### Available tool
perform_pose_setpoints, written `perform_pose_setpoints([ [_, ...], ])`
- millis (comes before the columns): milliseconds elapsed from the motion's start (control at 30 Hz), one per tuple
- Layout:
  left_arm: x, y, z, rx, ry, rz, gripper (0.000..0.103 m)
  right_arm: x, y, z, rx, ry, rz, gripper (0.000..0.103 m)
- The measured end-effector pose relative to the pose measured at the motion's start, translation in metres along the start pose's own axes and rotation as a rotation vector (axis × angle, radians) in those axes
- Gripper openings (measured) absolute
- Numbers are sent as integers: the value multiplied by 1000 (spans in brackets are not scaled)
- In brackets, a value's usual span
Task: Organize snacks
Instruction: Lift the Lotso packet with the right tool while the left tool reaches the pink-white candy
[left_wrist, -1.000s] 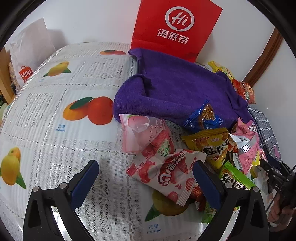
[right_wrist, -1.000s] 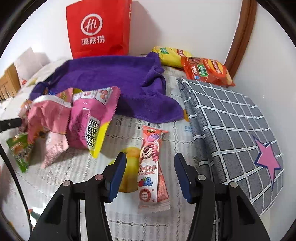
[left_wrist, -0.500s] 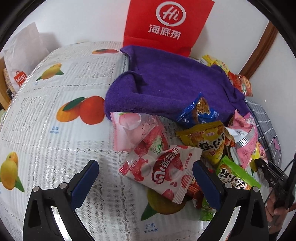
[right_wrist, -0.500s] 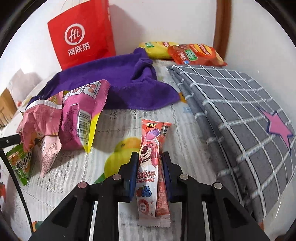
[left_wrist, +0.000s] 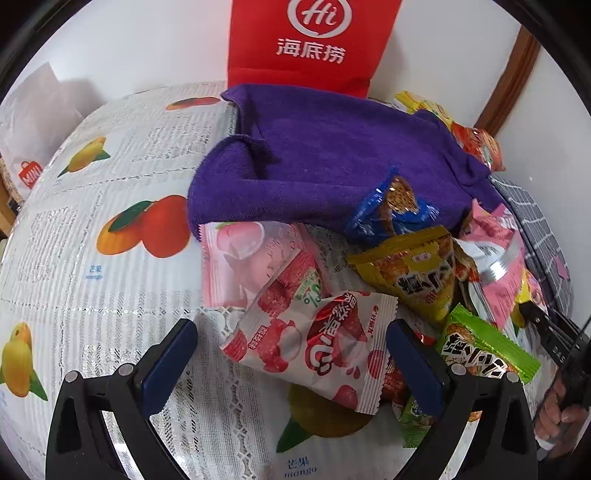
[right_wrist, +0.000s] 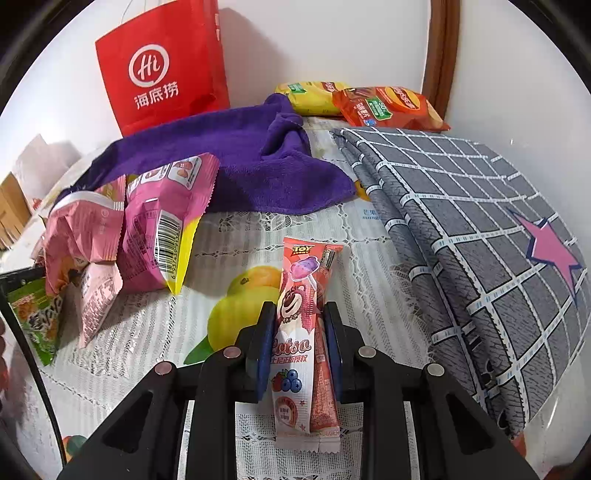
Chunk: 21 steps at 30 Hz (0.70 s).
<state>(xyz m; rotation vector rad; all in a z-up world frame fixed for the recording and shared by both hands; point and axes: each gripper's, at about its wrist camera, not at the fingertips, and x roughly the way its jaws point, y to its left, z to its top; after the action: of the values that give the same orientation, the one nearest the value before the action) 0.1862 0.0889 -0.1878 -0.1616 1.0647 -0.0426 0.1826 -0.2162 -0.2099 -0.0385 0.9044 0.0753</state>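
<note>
Left wrist view: the left gripper (left_wrist: 291, 363) is hanging released, jaws wide, over a strawberry packet (left_wrist: 314, 347) at six o'clock of the snack pile (left_wrist: 413, 266) on the tablecloth (left_wrist: 92, 258).

Right wrist view: the right gripper (right_wrist: 300, 334) is clenching a pink lollipop packet (right_wrist: 301, 339), six o'clock of a purple towel (right_wrist: 236, 162).

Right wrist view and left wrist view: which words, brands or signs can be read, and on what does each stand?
"Hi" and "海底捞": red paper bag
"TOY" and "Lotso": pink lollipop packet
"MINI": white bag
"芒果" and "mango": tablecloth
Other snack packets: print too small or distorted.
</note>
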Motion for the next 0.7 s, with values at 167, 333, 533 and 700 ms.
perform_pose_setpoints([
  [167, -8, 4, -9, 4, 4, -15, 103, 0, -3, -1, 12, 0, 13, 26],
  [333, -13, 17, -21, -9, -3, 89, 103, 0, -2, -1, 6, 0, 7, 26],
  [533, -17, 23, -18, 4, -3, 84, 102, 0, -2, -1, 7, 0, 6, 26],
  [700, -14, 15, -4, -7, -11, 61, 103, 0, -2, -1, 6, 0, 7, 26],
])
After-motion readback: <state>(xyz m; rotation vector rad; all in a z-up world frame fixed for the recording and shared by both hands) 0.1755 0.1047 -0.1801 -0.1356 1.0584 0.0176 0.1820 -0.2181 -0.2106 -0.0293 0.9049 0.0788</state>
